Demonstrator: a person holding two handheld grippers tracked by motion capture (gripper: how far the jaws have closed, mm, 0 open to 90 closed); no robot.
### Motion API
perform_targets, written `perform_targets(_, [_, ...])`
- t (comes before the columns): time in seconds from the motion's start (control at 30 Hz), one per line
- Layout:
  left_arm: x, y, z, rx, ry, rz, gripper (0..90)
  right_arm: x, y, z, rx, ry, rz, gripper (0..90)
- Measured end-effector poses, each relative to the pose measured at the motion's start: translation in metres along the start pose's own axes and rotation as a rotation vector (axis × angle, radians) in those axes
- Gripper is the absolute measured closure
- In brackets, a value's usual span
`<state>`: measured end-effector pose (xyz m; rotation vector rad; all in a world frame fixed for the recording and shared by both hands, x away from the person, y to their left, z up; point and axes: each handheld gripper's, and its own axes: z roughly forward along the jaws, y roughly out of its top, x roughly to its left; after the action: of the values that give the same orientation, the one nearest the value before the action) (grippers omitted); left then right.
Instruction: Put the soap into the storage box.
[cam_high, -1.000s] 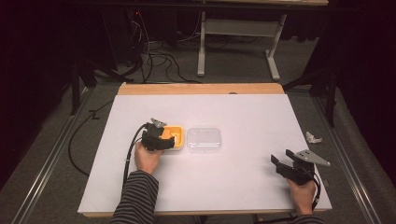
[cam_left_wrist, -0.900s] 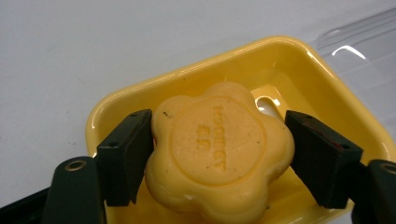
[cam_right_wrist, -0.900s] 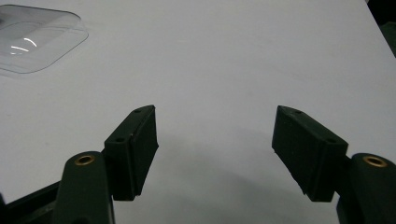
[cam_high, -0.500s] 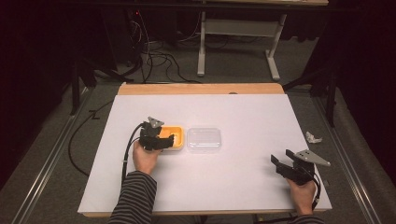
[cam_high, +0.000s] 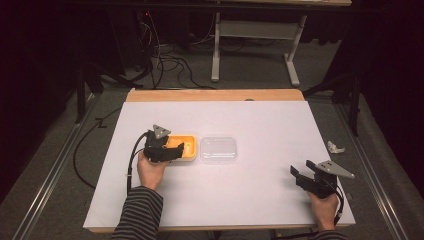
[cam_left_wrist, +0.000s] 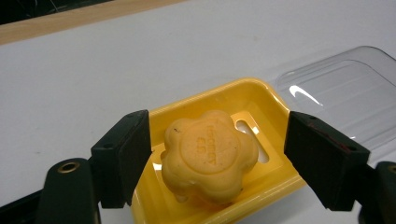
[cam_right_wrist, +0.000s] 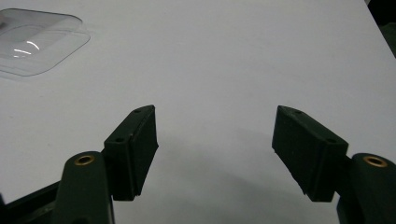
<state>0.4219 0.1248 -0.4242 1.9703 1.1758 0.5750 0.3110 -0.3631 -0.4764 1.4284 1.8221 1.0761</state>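
An orange flower-shaped soap (cam_left_wrist: 210, 156) lies in a yellow soap dish (cam_left_wrist: 261, 93) on the white table. My left gripper (cam_left_wrist: 217, 135) hovers just over the dish (cam_high: 187, 152). Its jaws have just been opening and now stand on either side of the soap with a gap at each pad. In the high view the left gripper (cam_high: 175, 149) is at the dish's left end. Just to the right of the dish lies a clear plastic lid (cam_high: 218, 149). My right gripper (cam_high: 302, 170) rests near the front right corner, open, with bare table between its jaws (cam_right_wrist: 215, 121).
The clear lid (cam_right_wrist: 37, 39) lies far off to the upper left of the right gripper. A wooden strip (cam_high: 215, 95) marks the table's far edge. A crumpled white scrap (cam_high: 335, 147) sits past the right edge. Cables and a metal frame lie beyond the table.
The left hand has lifted slightly over the yellow dish. The right hand has kept still.
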Motion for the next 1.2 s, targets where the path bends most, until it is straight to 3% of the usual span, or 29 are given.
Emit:
perform_targets(0.23, [-0.001, -0.001, -0.012, -0.029, -0.011, -0.01, 23.6, 0.0, 0.0, 0.0, -0.001, 0.0, 0.0, 31.5])
perform_targets(0.43, [-0.002, 0.0, -0.024, -0.061, -0.055, -0.04, 23.6, 0.0, 0.0, 0.0, 0.001, 0.001, 0.0, 31.5])
perform_targets(1.2, [-0.007, -0.015, -0.053, -0.106, -0.098, -0.039, 23.4, 0.0, 0.0, 0.0, -0.002, -0.001, -0.009, 31.5])
